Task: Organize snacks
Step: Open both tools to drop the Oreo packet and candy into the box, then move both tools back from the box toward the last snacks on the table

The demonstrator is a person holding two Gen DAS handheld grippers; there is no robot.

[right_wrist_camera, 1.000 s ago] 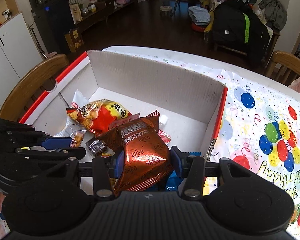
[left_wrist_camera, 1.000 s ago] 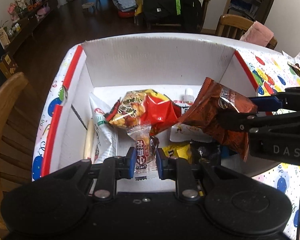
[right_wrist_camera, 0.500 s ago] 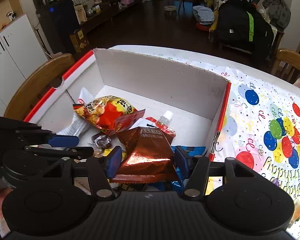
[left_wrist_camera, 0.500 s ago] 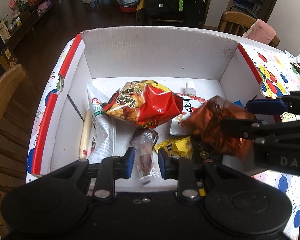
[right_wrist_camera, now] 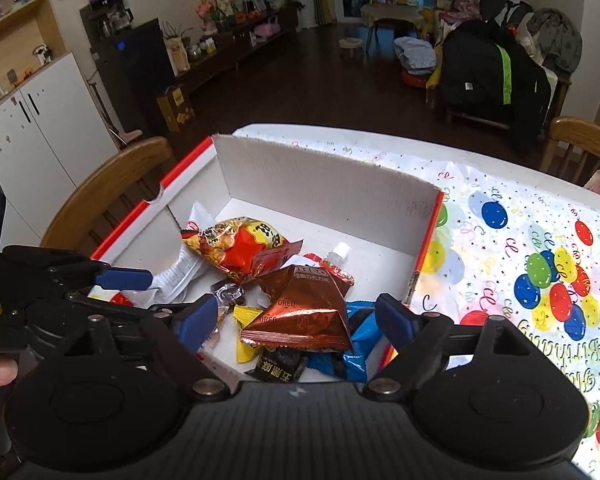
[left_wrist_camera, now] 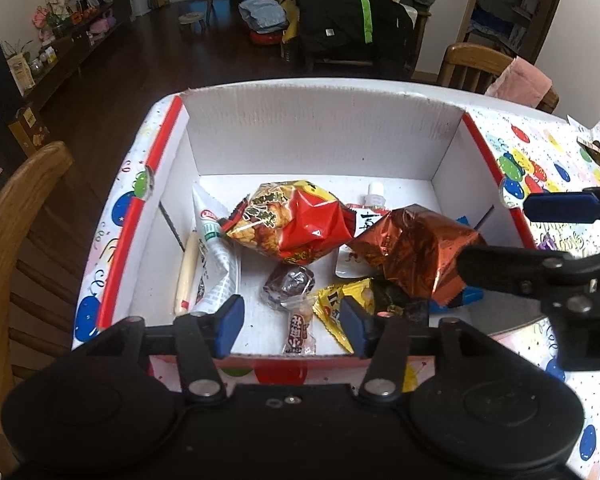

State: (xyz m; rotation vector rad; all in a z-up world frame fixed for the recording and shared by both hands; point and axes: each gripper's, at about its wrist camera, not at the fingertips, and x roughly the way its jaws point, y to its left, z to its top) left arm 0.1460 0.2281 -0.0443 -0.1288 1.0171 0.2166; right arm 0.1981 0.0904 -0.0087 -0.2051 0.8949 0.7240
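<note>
my left gripper [left_wrist_camera: 291, 323] hangs over the near wall of the white cardboard box [left_wrist_camera: 320, 140], jaws spread wide and holding nothing. my right gripper [right_wrist_camera: 296, 322] is spread too, empty, above the box's near right corner.

the box sits on the balloon-print table [right_wrist_camera: 540, 248] and holds all the snacks. the red and yellow chip bag [left_wrist_camera: 292, 226] lies in the middle, with a white packet [left_wrist_camera: 214, 256] and a pale stick [left_wrist_camera: 187, 276] along the left wall. the brown oreo bag [right_wrist_camera: 304, 308] rests on the pile at the right, over a yellow packet [left_wrist_camera: 336, 304], a blue packet [right_wrist_camera: 360, 340] and a black packet [right_wrist_camera: 278, 366]. a white pouch with a cap [left_wrist_camera: 374, 200] lies behind it. a small clear-wrapped dark candy [left_wrist_camera: 290, 286] and a little wrapped sweet [left_wrist_camera: 299, 330] lie on the box floor just ahead of my left gripper.
</note>
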